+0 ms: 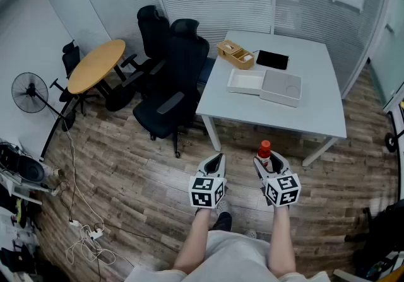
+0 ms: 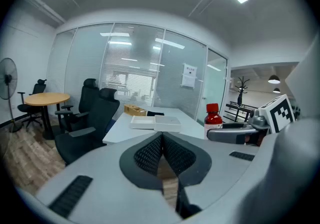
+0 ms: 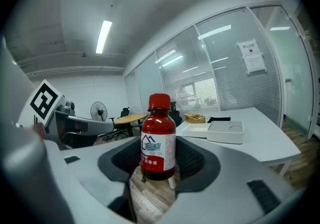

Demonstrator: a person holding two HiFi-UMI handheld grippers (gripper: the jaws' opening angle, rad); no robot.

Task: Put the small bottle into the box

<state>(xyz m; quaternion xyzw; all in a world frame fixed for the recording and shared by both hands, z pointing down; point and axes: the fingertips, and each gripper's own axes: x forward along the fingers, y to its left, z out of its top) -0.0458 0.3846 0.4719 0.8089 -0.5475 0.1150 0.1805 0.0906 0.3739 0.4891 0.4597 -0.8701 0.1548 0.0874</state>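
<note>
Short of the table (image 1: 319, 94), right gripper (image 1: 270, 161) clamps small bottle (image 1: 264, 151) upright, carry-ready for box (image 1: 243, 89); left gripper (image 1: 213, 163) jaws together, empty.

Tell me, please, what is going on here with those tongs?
A person stands holding tongs in each hand. The right tongs grip the small bottle upright; the left tongs are shut and empty. The white box sits on the table ahead, so the bottle is not in it yet.
</note>
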